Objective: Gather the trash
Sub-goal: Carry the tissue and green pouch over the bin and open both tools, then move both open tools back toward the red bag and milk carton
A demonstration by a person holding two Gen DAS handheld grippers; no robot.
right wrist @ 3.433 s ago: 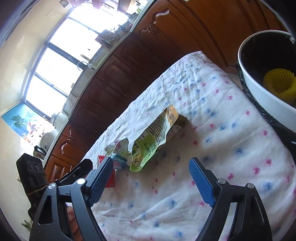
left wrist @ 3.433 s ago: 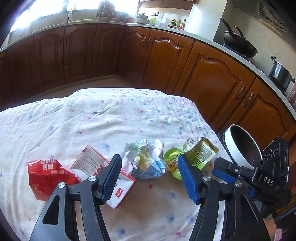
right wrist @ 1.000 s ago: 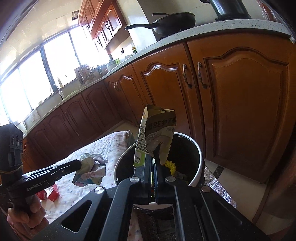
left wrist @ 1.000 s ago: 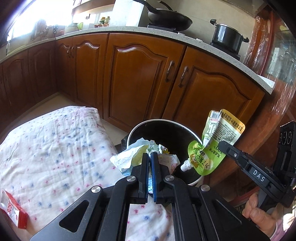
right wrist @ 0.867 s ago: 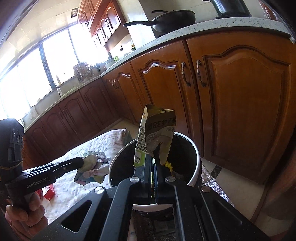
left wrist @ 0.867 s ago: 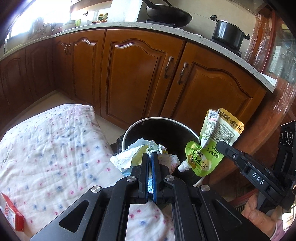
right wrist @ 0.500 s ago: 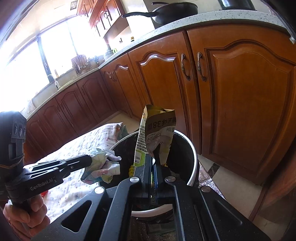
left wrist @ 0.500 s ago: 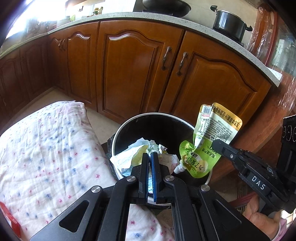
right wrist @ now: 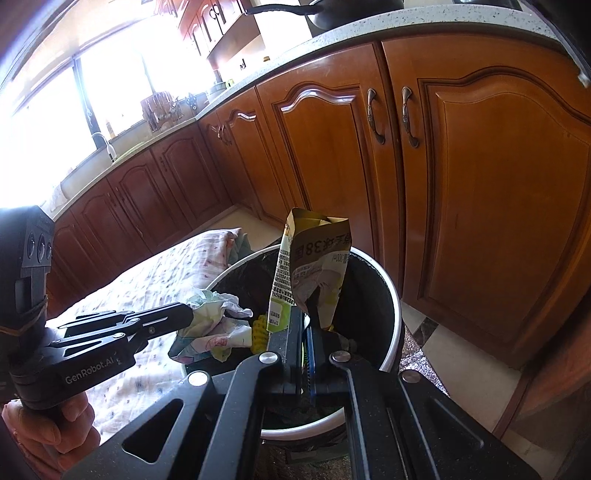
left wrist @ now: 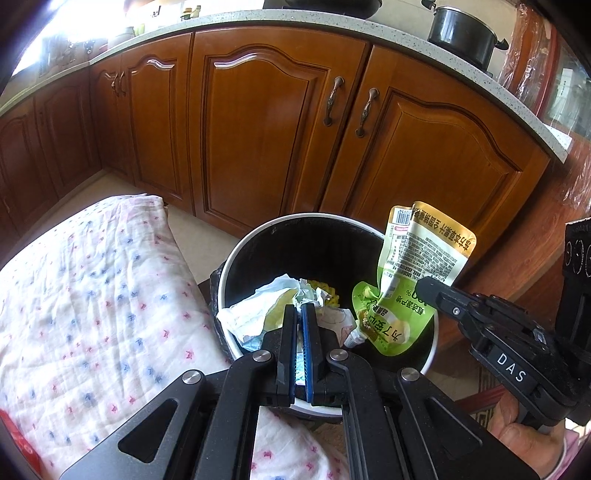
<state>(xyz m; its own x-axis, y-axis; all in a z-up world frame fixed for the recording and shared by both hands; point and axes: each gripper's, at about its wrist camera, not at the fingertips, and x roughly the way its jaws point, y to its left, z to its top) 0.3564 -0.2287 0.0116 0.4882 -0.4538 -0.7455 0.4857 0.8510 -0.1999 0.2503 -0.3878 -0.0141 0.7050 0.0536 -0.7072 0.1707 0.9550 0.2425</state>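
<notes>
Left wrist view
Left gripper: bottom centre, jaws pressed together on a crumpled wrapper, held over the mouth of the bin.
Bin: one, centre frame, white rim, black inside; something yellow lies within.
Right gripper: enters from the lower right, "DAS" in white on its arm, clamped on a green pouch.
Pouch writing: barcode at top, "100%" on the green part, large characters upside down; fine print too small to read.
Pouch place: above the bin's right rim, spout hanging low.
Cloth: one, left half of frame, white with pink and blue marks.
Cabinet handles: two clear pairs, upper middle.
Pot: one, upper right on the counter.

Right wrist view
Right gripper: bottom centre, fingers closed tight on the pouch, which stands upright over the bin.
Pouch writing: "38" and "300ml", seen reversed.
Left gripper: from the left, "GenRobot.AI" on its arm, shut on the wrapper at the bin's left edge.
Hand: one, lower left corner.
Pan: one, top edge.
</notes>
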